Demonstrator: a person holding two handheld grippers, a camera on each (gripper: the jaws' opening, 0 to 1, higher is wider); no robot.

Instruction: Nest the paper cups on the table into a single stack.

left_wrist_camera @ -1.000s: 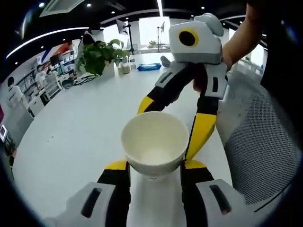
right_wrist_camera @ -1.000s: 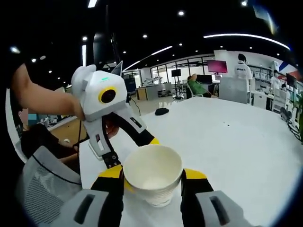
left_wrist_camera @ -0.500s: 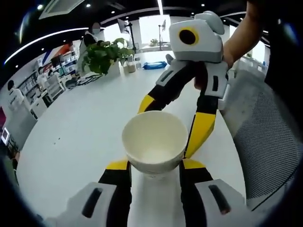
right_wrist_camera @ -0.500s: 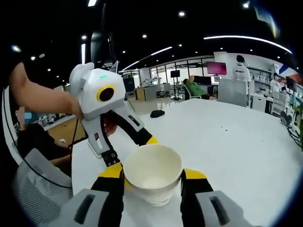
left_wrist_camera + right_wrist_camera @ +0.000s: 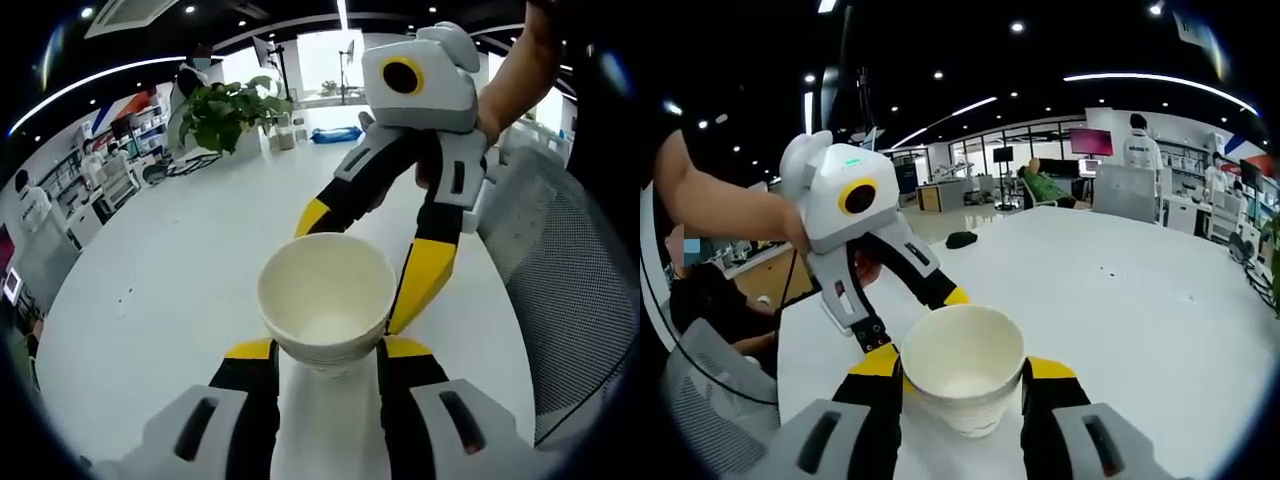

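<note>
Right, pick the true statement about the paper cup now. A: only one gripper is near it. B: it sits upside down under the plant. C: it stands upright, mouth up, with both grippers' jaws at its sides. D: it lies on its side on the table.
C: the paper cup is upright with its mouth open upward, the left gripper and the right gripper each straddling it.

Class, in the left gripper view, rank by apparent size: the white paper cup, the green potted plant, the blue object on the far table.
1. White paper cup, though it is nearest the camera.
2. Green potted plant.
3. Blue object, smallest and farthest.
</note>
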